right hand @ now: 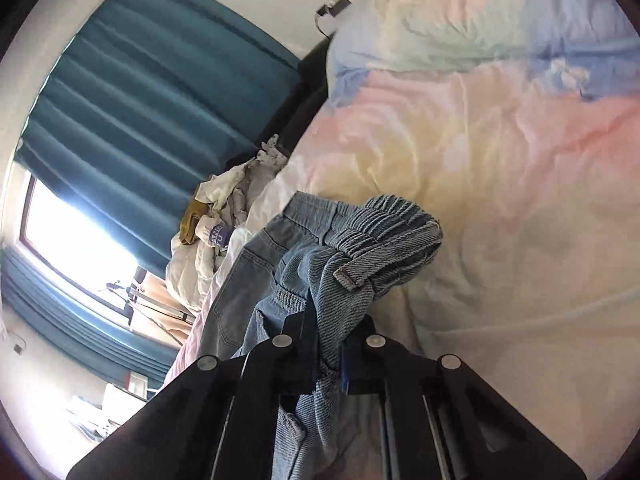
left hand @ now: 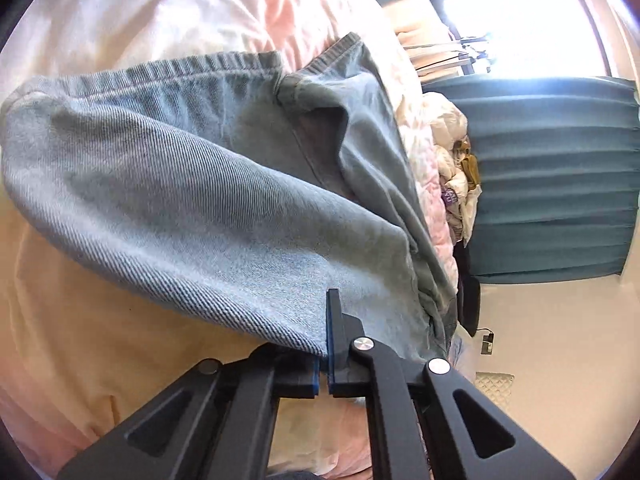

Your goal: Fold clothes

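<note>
A pair of light blue jeans (left hand: 192, 184) hangs stretched over the pastel bed cover (left hand: 120, 20). My left gripper (left hand: 325, 344) is shut on the edge of the denim, which drapes up and away to the left. In the right wrist view my right gripper (right hand: 326, 344) is shut on the jeans (right hand: 340, 268) near the elastic waistband and a belt loop, with fabric bunched between the jaws and hanging below them. Both views are tilted sideways.
The bed cover (right hand: 500, 160) is pink, yellow and blue. A heap of white and yellow clothes (right hand: 216, 216) lies at the bed's edge. Teal curtains (right hand: 160, 92) and a bright window (right hand: 72, 248) lie beyond, next to a white wall with a socket (left hand: 487, 343).
</note>
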